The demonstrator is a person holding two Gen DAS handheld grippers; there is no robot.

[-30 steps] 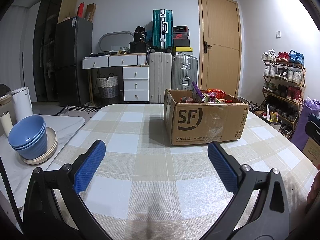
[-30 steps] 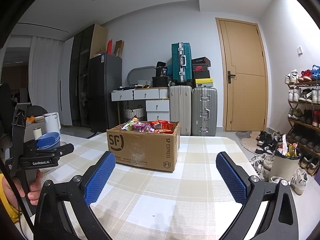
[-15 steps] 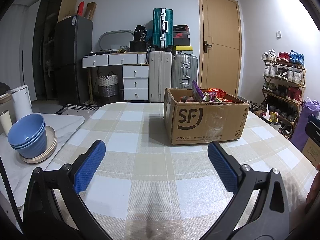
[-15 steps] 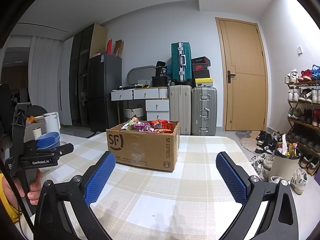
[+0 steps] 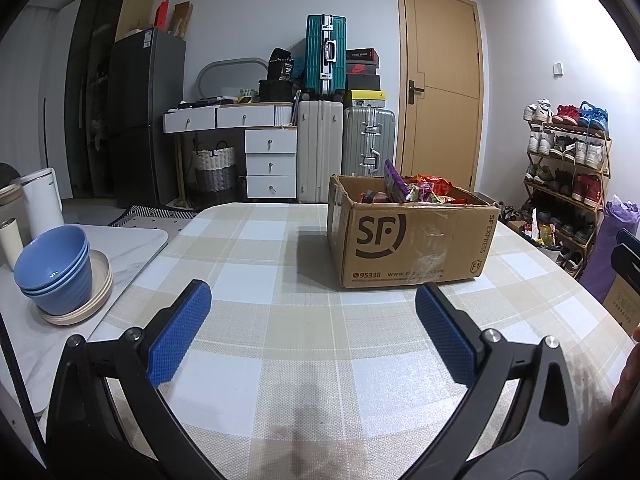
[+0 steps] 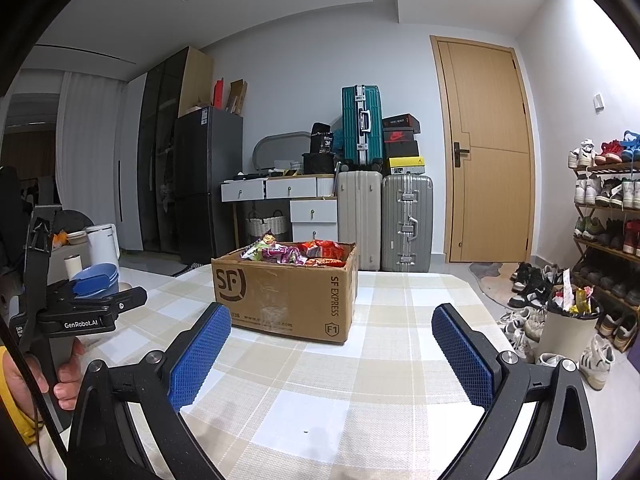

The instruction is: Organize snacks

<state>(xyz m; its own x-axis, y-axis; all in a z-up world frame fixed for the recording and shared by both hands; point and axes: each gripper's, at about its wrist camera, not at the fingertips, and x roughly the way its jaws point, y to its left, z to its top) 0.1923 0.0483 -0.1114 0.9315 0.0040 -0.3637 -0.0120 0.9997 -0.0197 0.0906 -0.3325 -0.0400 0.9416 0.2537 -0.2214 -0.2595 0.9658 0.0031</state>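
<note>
you held the left claw (image 5: 312, 320) and right claw (image 6: 332, 344) spread wide and empty above the checked surface (image 5: 280, 368), short of the cardboard box (image 5: 412, 240) heaped with snacks (image 5: 416, 192)

tongs (image 6: 331, 346): black frames | blue textured pads (image 6: 199, 350) | silver screws | "GenRobot.AI" marking

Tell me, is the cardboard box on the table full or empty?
Full: snack packets heap above the open rim of the cardboard box in both wrist views.

Lower snacks (image 5: 412, 194) hidden by cardboard box (image 5: 412, 248) walls; shoe rack (image 6: 612, 216) edge-cropped.
</note>
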